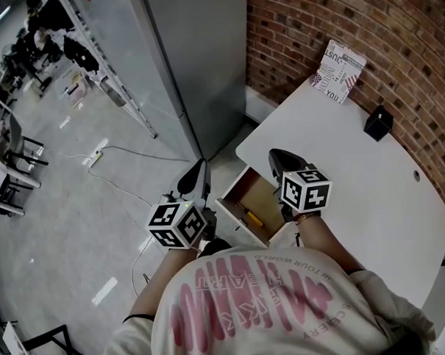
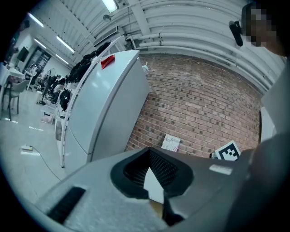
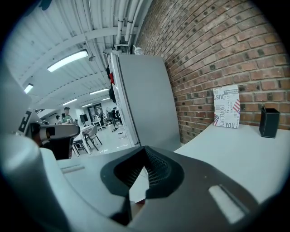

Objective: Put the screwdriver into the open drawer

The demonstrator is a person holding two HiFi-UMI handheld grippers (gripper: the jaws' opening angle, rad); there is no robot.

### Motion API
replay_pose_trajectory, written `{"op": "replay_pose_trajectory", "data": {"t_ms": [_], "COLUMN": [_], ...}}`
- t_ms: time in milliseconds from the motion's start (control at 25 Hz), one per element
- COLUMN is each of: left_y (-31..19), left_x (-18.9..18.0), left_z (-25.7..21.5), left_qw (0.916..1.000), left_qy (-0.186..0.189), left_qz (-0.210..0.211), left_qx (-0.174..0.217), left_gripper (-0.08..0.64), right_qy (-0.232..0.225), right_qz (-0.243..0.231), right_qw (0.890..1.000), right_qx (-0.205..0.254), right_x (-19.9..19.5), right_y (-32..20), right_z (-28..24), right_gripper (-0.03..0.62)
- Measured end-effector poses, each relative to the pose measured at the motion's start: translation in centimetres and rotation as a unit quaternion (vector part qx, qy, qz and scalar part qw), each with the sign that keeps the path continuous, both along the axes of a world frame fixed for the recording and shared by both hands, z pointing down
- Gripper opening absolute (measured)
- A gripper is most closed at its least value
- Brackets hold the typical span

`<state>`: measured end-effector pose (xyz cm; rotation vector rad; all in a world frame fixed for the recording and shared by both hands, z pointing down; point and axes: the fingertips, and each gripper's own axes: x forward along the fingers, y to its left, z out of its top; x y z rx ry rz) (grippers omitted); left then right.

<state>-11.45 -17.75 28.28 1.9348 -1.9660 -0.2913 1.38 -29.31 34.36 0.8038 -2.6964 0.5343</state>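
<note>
Left gripper (image 1: 195, 175) and right gripper (image 1: 284, 161), which I hold closed and empty, flank the open drawer (image 1: 245, 184). Screwdriver (image 1: 251, 217) lies inside.

I wear a cream T-shirt (image 1: 265, 311) with pink lettering and pink wavy bars printed across it. My left hand-held gripper (image 1: 194, 176) and right hand-held gripper (image 1: 284, 161) have grey bodies and black ribbed jaws. The left marker cube (image 1: 177, 224) and right marker cube (image 1: 305, 189) show black-and-white squares.

Open drawer (image 1: 242, 202) under the tabletop's (image 1: 370, 196) left edge is unobstructed from above; a card (image 1: 339, 71) and black box (image 1: 378, 122) stand along the far edge by the brick wall (image 1: 393, 40).
</note>
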Motion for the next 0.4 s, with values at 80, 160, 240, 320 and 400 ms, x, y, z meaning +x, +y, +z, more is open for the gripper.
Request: {"op": "replay_pose_trajectory", "data": {"t_ms": [80, 160, 240, 320, 400], "left_y": [0.0, 0.0, 0.0, 0.0, -0.1], "left_x": [-0.2, -0.3, -0.5, -0.7, -1.0], "left_z": [0.2, 0.4, 0.7, 0.9, 1.1], "left_qw": [1.0, 1.0, 1.0, 1.0, 1.0], "left_qy": [0.001, 0.002, 0.004, 0.004, 0.005], "left_qz": [-0.002, -0.002, -0.003, -0.003, -0.004], "left_qx": [-0.001, -0.003, -0.005, -0.006, -0.007], "left_gripper": [0.003, 0.003, 0.003, 0.003, 0.003], "right_qy": [0.002, 0.005, 0.007, 0.009, 0.01], "right_qz": [-0.003, -0.003, -0.003, -0.002, 0.001], "right_qw": [1.0, 1.0, 1.0, 1.0, 1.0], "right_qx": [-0.001, -0.003, -0.004, -0.003, -0.003], "right_x": [-0.3, -0.4, -0.4, -0.6, -0.7], "right_y": [0.2, 0.3, 0.2, 0.0, -0.3], "right_z": [0.2, 0.5, 0.7, 0.8, 0.9], "right_gripper": [0.009, 0.009, 0.009, 0.009, 0.009]}}
